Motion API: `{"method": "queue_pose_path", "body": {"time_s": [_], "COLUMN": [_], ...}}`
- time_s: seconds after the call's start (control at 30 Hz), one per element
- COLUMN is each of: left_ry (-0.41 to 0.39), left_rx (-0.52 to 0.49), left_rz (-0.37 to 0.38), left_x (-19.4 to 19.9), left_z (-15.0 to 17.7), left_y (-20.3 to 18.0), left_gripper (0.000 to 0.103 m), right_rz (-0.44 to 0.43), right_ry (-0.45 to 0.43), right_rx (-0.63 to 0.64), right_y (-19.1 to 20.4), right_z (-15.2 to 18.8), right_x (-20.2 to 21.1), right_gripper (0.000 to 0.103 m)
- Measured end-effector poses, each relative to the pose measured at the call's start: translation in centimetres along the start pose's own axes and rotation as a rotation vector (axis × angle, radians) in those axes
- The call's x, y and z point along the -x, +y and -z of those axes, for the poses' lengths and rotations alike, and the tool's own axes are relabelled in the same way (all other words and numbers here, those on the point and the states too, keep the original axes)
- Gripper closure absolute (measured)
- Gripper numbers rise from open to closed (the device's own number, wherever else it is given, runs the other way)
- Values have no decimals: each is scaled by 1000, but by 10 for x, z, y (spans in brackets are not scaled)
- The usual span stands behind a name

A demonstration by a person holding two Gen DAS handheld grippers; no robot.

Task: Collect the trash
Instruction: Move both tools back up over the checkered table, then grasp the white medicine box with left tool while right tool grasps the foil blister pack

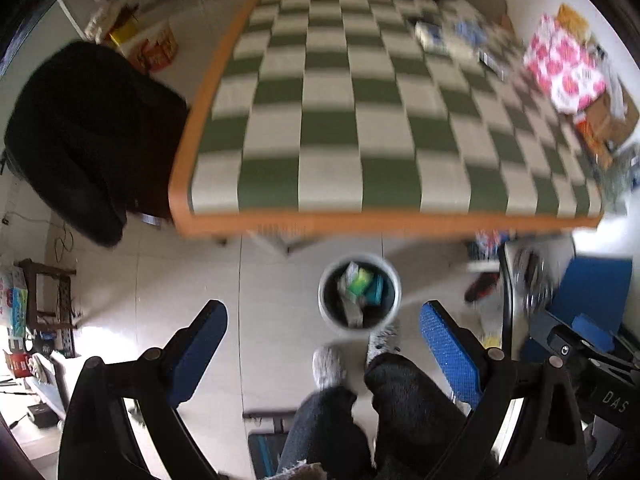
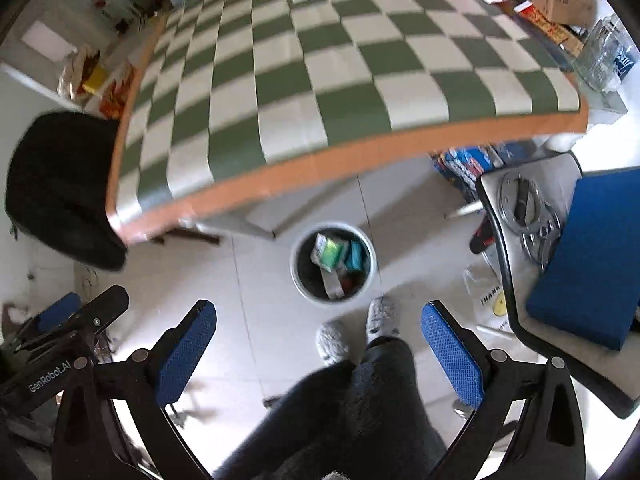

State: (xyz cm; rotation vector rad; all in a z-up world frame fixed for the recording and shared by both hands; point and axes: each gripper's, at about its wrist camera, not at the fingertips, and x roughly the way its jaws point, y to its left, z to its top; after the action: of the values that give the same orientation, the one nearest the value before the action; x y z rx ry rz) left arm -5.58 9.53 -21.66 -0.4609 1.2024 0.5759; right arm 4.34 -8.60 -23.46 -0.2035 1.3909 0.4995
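A round white trash bin (image 1: 394, 280) stands on the tiled floor in front of the table, holding green, teal and white wrappers (image 1: 362, 286). It also shows in the right wrist view (image 2: 370, 254) with its wrappers (image 2: 336, 258). My left gripper (image 1: 322, 346) is open and empty, held high above the floor near the bin. My right gripper (image 2: 318, 344) is open and empty too, also above the floor. The right gripper shows at the right edge of the left wrist view (image 1: 568, 344); the left one shows at the left edge of the right wrist view (image 2: 76, 314).
A table with a green and white checked cloth (image 1: 340, 100) has packets and boxes (image 1: 564, 64) along its far right side. A black chair (image 1: 88, 132) stands left of it. A stool with a blue pad (image 2: 592, 256) is at right. The person's legs and slippers (image 2: 352, 336) are below.
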Motion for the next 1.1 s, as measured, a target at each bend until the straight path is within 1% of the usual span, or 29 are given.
{"method": "queue_pose_path", "body": {"time_s": [0.03, 0.07, 0.1, 0.13, 0.17, 0.2, 0.23, 0.3, 0.33, 0.37, 0.4, 0.43, 0.5, 0.53, 0.57, 0.63, 0.7, 0.73, 0.83, 0.93, 1.0, 1.03, 1.07, 1.1], "left_ry": [-21, -49, -66, -74, -81, -86, -88, -95, -96, -93, -87, -74, -44, -30, -15, 6, 24, 33, 61, 67, 68, 64, 58, 45], "left_rx": [1, 3, 6, 9, 14, 21, 28, 47, 52, 60, 68, 80, 91, 88, 80, 59, 37, 22, -50, -129, -210, -266, -307, -379], "left_rz": [-12, -22, -30, -37, -37, -36, -40, -48, -60, -82, -96, -107, -127, -138, -156, -184, -188, -192, -201, -208, -216, -209, -204, -209], "left_x": [3, 5, 5, 5, 3, 1, -2, -12, -16, -25, -32, -42, -59, -70, -85, -109, -130, -140, -170, -185, -193, -195, -196, -197], "left_z": [-12, -30, -45, -57, -74, -90, -104, -137, -151, -170, -186, -203, -230, -242, -259, -286, -309, -318, -346, -367, -381, -388, -393, -399], "left_y": [-3, -7, -11, -13, -18, -22, -28, -41, -48, -57, -64, -72, -84, -92, -104, -123, -139, -147, -169, -185, -194, -200, -205, -212], "left_gripper": [4, 4, 4, 4, 0, 0, 0, 0, 0, 0, 0, 0, 0, 0, 0, 0, 0, 0, 0, 0, 0, 0, 0, 0], "right_rz": [-15, -20, -28, -32, -35, -36, -35, -32, -26, -19, -4, 13, 48, 69, 84, 111, 137, 150, 180, 199, 192, 187, 181, 187], "right_ry": [-19, -27, -43, -55, -62, -70, -75, -80, -85, -86, -86, -87, -68, -48, -28, 30, 68, 95, 142, 183, 199, 216, 211, 208], "right_rx": [-13, -17, -24, -30, -31, -32, -33, -34, -26, -17, -5, 9, 34, 49, 63, 103, 142, 176, 255, 322, 337, 340, 337, 344], "right_y": [0, 1, -2, -5, -8, -12, -19, -32, -43, -48, -56, -67, -80, -88, -94, -105, -110, -112, -107, -100, -99, -99, -99, -98], "right_z": [-16, -26, -45, -62, -73, -92, -119, -156, -188, -204, -231, -263, -314, -347, -370, -428, -462, -487, -522, -550, -559, -562, -564, -563], "right_x": [7, 9, 15, 19, 19, 20, 22, 22, 20, 19, 14, 8, -9, -23, -34, -69, -95, -115, -153, -187, -200, -207, -207, -207], "right_gripper": [0, 0, 0, 0, 0, 0, 0, 0, 0, 0, 0, 0, 0, 0, 0, 0, 0, 0, 0, 1, 19, 16, 17, 19]}}
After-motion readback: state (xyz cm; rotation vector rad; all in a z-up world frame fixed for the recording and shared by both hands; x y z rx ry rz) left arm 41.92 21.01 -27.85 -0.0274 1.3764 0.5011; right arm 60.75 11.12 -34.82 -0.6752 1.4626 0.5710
